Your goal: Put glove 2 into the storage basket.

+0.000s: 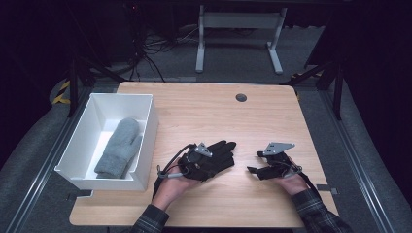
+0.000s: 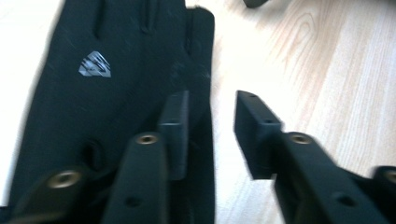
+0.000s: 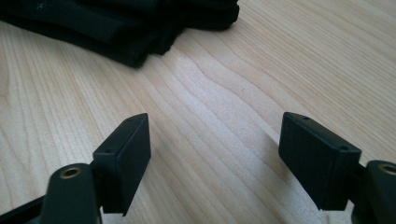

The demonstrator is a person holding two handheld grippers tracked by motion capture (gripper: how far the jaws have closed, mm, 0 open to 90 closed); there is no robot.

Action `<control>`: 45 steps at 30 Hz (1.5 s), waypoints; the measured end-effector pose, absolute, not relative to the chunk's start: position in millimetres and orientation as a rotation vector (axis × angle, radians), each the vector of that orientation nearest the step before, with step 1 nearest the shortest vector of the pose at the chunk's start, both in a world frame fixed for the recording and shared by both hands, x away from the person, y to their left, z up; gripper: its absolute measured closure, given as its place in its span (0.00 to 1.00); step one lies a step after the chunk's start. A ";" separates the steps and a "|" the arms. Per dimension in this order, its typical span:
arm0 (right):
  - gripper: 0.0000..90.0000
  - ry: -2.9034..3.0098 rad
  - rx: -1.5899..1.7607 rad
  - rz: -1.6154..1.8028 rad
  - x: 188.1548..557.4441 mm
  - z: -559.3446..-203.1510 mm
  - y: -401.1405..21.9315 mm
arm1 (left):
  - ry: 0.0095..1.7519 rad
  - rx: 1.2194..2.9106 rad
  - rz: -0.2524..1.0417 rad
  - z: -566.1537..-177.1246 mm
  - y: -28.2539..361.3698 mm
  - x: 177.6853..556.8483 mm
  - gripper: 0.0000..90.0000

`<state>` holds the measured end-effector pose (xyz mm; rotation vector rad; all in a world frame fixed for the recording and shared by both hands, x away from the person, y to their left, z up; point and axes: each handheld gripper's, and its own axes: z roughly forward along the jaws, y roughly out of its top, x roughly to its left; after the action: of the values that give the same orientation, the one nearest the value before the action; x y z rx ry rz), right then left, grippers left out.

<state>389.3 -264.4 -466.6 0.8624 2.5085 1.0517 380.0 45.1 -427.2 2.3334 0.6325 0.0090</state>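
The wooden worktop carries the whole scene, its pale surface lying mostly bare. At its left edge sits a white bin, open at the top, with a grey mitten lying flat inside; that looks like a sorted item, which suggests the bin is where the gloves are meant to go. Near the middle of the front half lies the black glove, flat on the wood with its fingers pointing away from the person and a small silver logo on its back. It lies just right of the bin, presumably so it can be lifted across in one short move. The left hand-held gripper hovers over the cuff end of the glove; in the left gripper view its jaws stand partly open, one pad over the fabric and the other over bare wood, with nothing pinched between them, so the glove's edge lies under the gap rather than in a grip. The right hand-held gripper sits well apart to the right, low over the wood, its jaws spread wide and empty, aimed at the glove's fingertips, probably ready to help.
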 end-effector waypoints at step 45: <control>0.26 2.486 0.861 1.079 389.2 -469.3 -265.8 | 0.599 2.438 -0.082 -448.8 47.0 424.8 0.67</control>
<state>389.2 -265.8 -469.3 0.8611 2.4858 1.0789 424.8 47.0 -448.8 2.4379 0.5993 -0.0819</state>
